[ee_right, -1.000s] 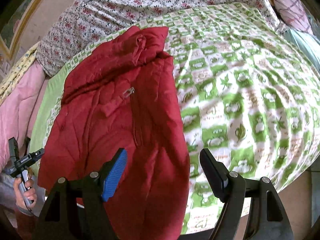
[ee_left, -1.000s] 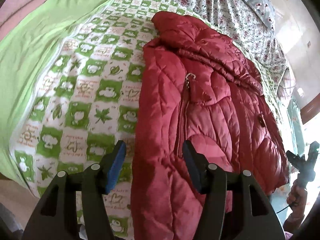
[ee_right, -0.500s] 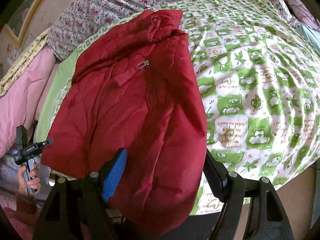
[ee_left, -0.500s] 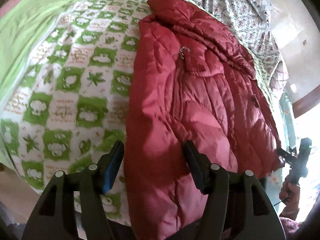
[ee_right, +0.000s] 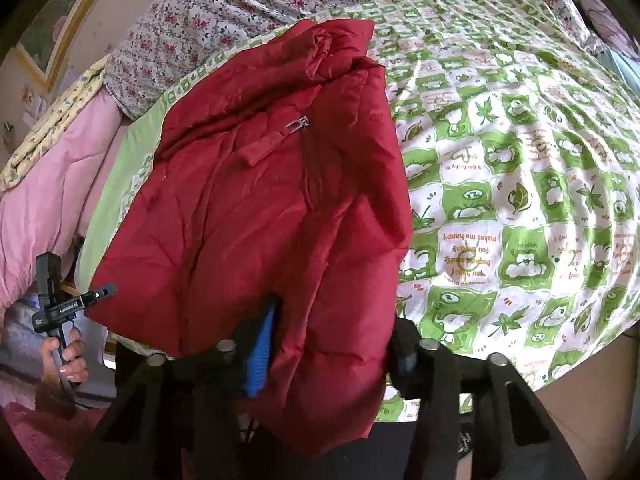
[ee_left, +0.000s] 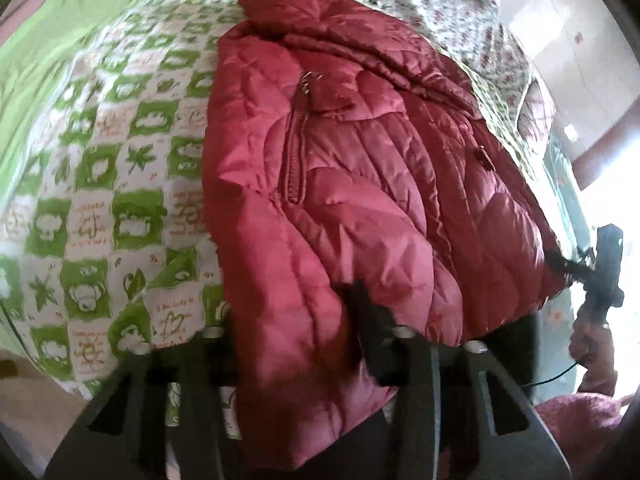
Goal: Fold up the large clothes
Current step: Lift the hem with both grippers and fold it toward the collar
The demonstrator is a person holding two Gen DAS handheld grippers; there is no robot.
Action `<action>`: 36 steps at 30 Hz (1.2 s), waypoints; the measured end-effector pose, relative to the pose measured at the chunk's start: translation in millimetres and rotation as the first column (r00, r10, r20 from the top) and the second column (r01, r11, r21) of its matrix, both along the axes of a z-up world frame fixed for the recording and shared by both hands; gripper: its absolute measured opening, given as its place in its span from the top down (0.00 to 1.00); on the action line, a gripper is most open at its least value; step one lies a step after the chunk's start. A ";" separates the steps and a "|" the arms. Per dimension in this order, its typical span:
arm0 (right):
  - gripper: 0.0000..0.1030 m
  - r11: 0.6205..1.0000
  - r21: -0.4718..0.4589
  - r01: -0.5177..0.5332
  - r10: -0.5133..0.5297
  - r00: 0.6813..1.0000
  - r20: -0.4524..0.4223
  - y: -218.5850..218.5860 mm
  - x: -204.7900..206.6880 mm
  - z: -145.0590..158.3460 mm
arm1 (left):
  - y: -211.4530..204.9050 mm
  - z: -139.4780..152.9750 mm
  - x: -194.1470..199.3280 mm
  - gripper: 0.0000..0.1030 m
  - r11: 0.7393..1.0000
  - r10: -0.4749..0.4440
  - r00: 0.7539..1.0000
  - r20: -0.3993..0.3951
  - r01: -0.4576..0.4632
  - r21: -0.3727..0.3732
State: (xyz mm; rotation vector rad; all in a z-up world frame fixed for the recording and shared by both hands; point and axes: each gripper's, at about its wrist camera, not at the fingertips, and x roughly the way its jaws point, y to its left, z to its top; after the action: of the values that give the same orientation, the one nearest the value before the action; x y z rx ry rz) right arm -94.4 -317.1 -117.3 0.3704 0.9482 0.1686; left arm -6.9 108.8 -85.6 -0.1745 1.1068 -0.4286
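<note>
Looking down both wrist cams, I've got the red puffer jacket [ee_left: 360, 184] lying zipped up on the bed, on top of the green-and-white checked sheet [ee_left: 120, 184], with its bottom hem hanging over the near edge toward me. Left claw [ee_left: 292, 320] has just been closing and now it's pinched onto one lower corner of the jacket, padding bunched between the fingers. Right claw [ee_right: 332, 344] has just been closing too, and it's clamped on the other lower corner, blue pad [ee_right: 260, 356] pressed into the fabric. Collar end points away toward the floral bedding [ee_right: 248, 4]. Pink quilt [ee_right: 52, 184] sits off beside the bed in the right view.
</note>
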 end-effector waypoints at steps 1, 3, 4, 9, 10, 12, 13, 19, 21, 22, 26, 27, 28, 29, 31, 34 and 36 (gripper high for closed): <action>0.64 1.000 -0.001 -0.005 0.005 1.000 0.004 1.0 -0.4 1.5 | -0.8 1.4 -0.3 0.73 1.000 -0.004 1.000 0.005 0.004 0.001; 0.70 1.000 0.000 -0.018 0.018 1.000 0.015 3.7 -0.8 5.0 | -2.0 5.8 -0.7 0.80 1.000 -0.007 1.000 0.021 0.007 -0.004; 0.73 1.000 0.004 -0.026 0.026 0.999 0.025 4.9 -1.1 7.6 | -1.9 9.0 -0.7 0.80 1.000 -0.005 1.000 0.031 0.006 -0.012; 0.76 0.998 0.059 -0.035 0.030 0.996 0.085 1.5 -0.9 21.1 | 0.8 32.5 -1.2 0.85 0.997 0.011 0.995 0.096 -0.003 -0.079; 0.76 0.997 0.070 -0.034 0.027 0.994 0.102 0.4 -1.2 24.7 | 2.3 38.4 -1.5 0.85 0.996 0.013 0.993 0.114 -0.003 -0.091; 0.77 0.996 0.081 -0.034 0.023 0.990 0.138 -1.5 -1.4 33.5 | 5.3 49.2 -1.3 0.85 0.995 0.024 0.989 0.147 -0.008 -0.104; 0.77 0.996 0.081 -0.034 0.021 0.988 0.156 -1.8 -1.2 37.9 | 7.1 54.7 -0.5 0.85 0.993 0.030 0.986 0.163 -0.011 -0.116; 0.77 0.995 0.094 -0.025 -0.002 0.962 0.271 -0.9 8.3 69.9 | 11.8 81.7 12.4 0.86 0.987 0.066 0.969 0.239 -0.027 -0.161; 0.77 0.995 0.098 -0.023 -0.008 0.953 0.301 -2.0 15.3 78.7 | 12.2 91.9 21.2 0.86 0.983 0.082 0.961 0.264 -0.035 -0.179; 0.77 0.995 0.101 -0.022 -0.011 0.950 0.313 -2.6 19.6 82.9 | 12.0 95.9 24.7 0.86 0.983 0.087 0.957 0.275 -0.037 -0.182; 0.77 0.995 0.101 -0.012 -0.025 0.933 0.359 -6.6 39.3 100.5 | 10.7 113.4 45.5 0.86 0.979 0.106 0.943 0.317 -0.043 -0.200; 0.77 0.995 0.096 -0.009 -0.027 0.930 0.366 -7.7 44.4 104.2 | 10.6 117.5 52.8 0.86 0.978 0.112 0.939 0.325 -0.046 -0.203; 0.77 0.996 0.091 -0.003 -0.031 0.927 0.373 -9.3 51.8 109.2 | 10.6 120.3 58.4 0.86 0.978 0.116 0.937 0.330 -0.049 -0.205; 0.77 0.996 0.092 0.002 -0.037 0.924 0.381 -11.4 59.3 113.7 | 10.4 124.3 66.5 0.86 0.977 0.122 0.934 0.336 -0.053 -0.208; 0.77 0.995 0.096 0.012 -0.049 0.919 0.392 -16.2 72.6 120.2 | 10.5 131.7 81.7 0.86 0.974 0.134 0.928 0.348 -0.059 -0.216; 0.77 0.995 0.094 0.035 -0.071 0.908 0.414 -20.4 96.6 132.6 | 8.6 142.6 104.9 0.86 0.972 0.149 0.920 0.363 -0.069 -0.226; 0.77 0.995 0.093 0.043 -0.078 0.903 0.422 -22.6 109.7 138.2 | 5.9 149.1 123.2 0.85 0.971 0.160 0.916 0.369 -0.079 -0.225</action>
State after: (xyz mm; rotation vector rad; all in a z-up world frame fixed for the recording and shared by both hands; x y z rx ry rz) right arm 15.3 -339.6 20.9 0.4169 0.4965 0.2213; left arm 116.3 114.7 63.5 -0.3254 0.6585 -0.4447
